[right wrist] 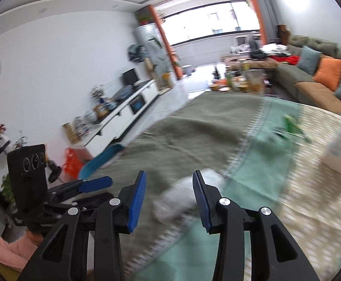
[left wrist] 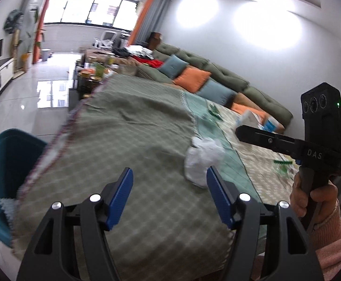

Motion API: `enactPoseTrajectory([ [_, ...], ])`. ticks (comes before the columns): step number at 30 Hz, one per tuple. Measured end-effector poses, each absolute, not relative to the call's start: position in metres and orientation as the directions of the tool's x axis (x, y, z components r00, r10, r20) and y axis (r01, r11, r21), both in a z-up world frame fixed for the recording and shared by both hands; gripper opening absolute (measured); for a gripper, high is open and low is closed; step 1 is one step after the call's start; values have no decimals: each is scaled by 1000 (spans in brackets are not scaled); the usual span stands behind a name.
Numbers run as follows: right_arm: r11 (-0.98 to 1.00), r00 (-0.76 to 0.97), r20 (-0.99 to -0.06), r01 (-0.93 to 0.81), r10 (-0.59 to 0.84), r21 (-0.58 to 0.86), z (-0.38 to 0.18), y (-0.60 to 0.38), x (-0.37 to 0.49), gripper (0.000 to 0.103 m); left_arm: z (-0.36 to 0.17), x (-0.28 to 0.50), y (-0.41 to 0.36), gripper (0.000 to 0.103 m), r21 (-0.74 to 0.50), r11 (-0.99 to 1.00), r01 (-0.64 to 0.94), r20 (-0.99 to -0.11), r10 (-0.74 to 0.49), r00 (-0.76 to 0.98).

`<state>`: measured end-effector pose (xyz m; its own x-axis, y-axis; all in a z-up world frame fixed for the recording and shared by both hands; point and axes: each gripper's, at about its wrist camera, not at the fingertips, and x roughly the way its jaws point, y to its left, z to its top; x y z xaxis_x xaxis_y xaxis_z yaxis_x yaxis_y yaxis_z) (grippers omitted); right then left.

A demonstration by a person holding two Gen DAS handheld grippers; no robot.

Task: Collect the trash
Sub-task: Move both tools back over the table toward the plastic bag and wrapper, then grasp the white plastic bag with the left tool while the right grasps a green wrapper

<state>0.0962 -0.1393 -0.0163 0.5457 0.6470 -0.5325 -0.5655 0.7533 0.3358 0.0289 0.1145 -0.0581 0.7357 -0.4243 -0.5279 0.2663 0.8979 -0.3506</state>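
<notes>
My left gripper (left wrist: 169, 195) stood wide apart over the checked cloth of the table (left wrist: 128, 140), nothing between its blue pads. My right gripper (right wrist: 169, 197) was narrower but also apart and empty; a crumpled white wad (left wrist: 202, 161) lay on the cloth just beyond it, apparently untouched, though blur makes this uncertain. Green scraps (left wrist: 213, 112) and a white-and-blue carton (left wrist: 252, 119) lay farther along. A teal bin (left wrist: 4, 175) stood beside the table's left edge.
</notes>
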Motion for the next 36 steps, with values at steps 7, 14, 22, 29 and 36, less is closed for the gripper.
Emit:
enactPoseTrajectory([
  [7,866,667,-552,-400,499,300,-21,-217,83,42,-66,48,80,68,-346,879,329,-561,-475,678],
  [14,939,756,-560,-234,338,251,-22,-282,63,49,-68,67,56,69,-317,881,352,-594,-474,651],
  [22,971,764,-606,-109,220,214,-40,-332,47,61,-69,79,47,69,-280,898,339,-633,-439,637],
  [29,969,740,-637,-84,217,233,-57,-343,40,61,-70,86,46,57,-280,901,331,-655,-431,621],
  [36,960,718,-648,-105,254,260,-64,-336,49,30,-75,88,42,40,-265,913,311,-680,-405,611],
])
